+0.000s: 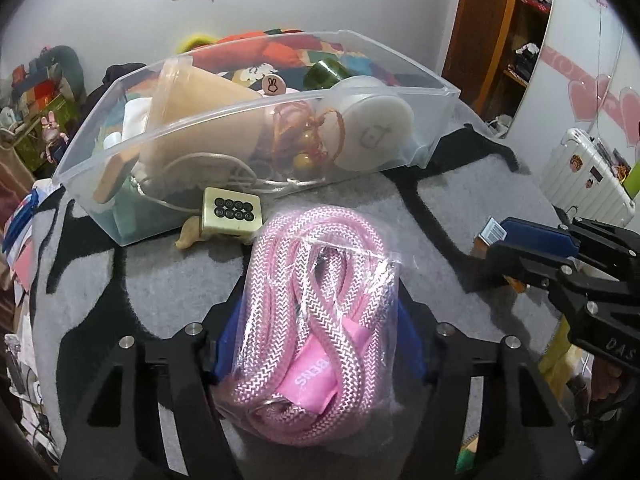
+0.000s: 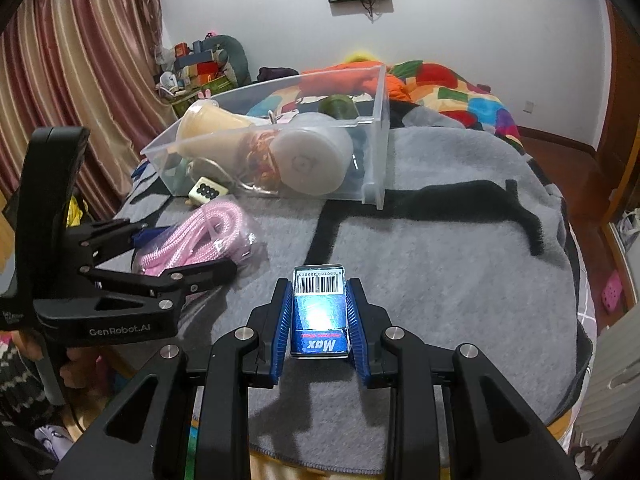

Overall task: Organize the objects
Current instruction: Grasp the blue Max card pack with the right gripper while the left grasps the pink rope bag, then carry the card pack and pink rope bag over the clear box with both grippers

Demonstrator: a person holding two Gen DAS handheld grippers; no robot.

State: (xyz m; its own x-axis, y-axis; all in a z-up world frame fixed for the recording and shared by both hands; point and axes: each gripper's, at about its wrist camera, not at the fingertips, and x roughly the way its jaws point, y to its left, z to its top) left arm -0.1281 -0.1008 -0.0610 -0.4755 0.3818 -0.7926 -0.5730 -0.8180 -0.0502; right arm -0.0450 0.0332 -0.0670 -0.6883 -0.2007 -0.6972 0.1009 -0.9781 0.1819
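My left tool [image 1: 316, 344] is closed on a clear bag of pink rope [image 1: 316, 304], its blue pads pressed into the bag's two sides. The rope is pink with a white weave, coiled in loops, and a pink label sits low in the bag. The bag's long axis runs away from me toward 12 o'clock, its far end pointing at the bin [image 1: 420, 88]. Seen from my right wrist, the bag lies on the grey blanket [image 2: 440, 272] at about 9 o'clock.

My right tool [image 2: 320, 320] is shut on a small blue box [image 2: 320, 312], gripped by its two long sides. The box is glossy, marked "Max" at my end, with a white barcode at the far end. Its long axis also points to 12 o'clock, just above the blanket.

The clear bin sits on the bed at 11 o'clock from my right wrist, its long side across the view. A cream tile [image 1: 232, 212] with black rings lies just in front of the bin, near the bag's far end.
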